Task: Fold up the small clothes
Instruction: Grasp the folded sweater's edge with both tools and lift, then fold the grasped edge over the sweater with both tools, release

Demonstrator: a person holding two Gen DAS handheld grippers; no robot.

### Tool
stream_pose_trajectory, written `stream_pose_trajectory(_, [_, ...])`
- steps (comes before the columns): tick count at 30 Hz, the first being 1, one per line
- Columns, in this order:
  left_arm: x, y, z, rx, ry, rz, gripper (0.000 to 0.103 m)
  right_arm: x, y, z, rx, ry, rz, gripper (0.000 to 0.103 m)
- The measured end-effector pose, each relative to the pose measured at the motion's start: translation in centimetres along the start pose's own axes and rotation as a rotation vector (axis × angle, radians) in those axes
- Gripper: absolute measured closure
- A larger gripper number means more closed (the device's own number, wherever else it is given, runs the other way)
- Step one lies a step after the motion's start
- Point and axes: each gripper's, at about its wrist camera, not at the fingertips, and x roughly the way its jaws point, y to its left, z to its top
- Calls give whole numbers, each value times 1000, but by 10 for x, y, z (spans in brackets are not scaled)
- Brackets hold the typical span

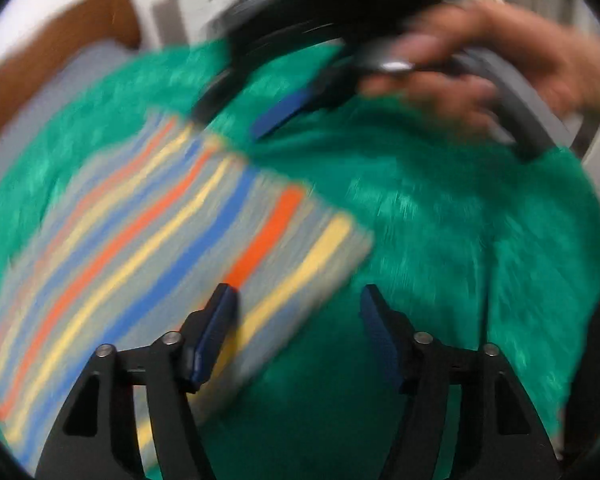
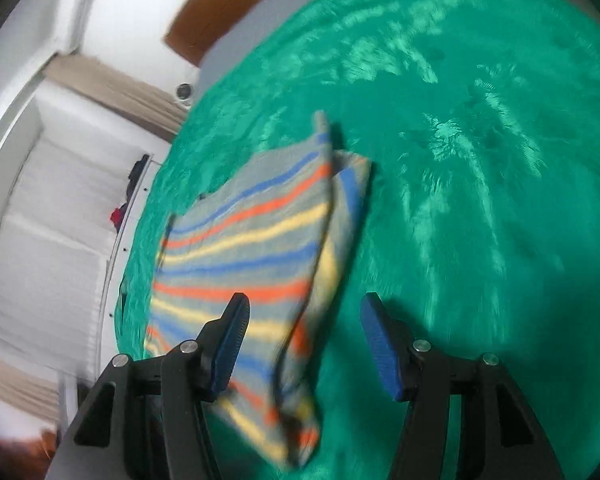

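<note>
Broad open room lies on the green shaggy cover (image 2: 480, 160) to the right of the striped garment (image 2: 252, 248) — bare pile there in the right wrist view, with nothing standing on it. The garment itself occupies the cover's left part, its folded layers lying close to the cover's left edge, beyond which a white wall (image 2: 48, 220) closes that side. In the left wrist view the right gripper (image 1: 236, 120) and the hand (image 1: 500, 64) holding it block the far side above the garment's upper end. The left gripper (image 1: 298, 300) is spread wide over the garment's near corner — green cover is bare to its right.
</note>
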Motion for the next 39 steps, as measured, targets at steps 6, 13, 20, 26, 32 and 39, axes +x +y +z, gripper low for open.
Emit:
stream_pose_trajectory(6, [0,8,0,-75,-61,-19,94,45,-10,50,57,32,0,62])
stream_pose_trajectory(13, [-80,37,-33,-227,-251,10,95,42,52,65,-28,-34,19,95])
stream_pose_trajectory(20, [-140,130,-109,-610,-358,78,95,91,191,68,-226,18,108,95])
stream_pose_trajectory(26, [-161,170,-179,-825,-347,149,95,189,275,49,-353,131,113,95])
stream_pose_trajectory(32, [-155,188,-231,-1001,-220,201,65,272,297,23,-347,179,126,72])
stream_pose_trajectory(39, [-172,202,-233,-1046,-285,133,28,224,286,1,-419,88,84,68])
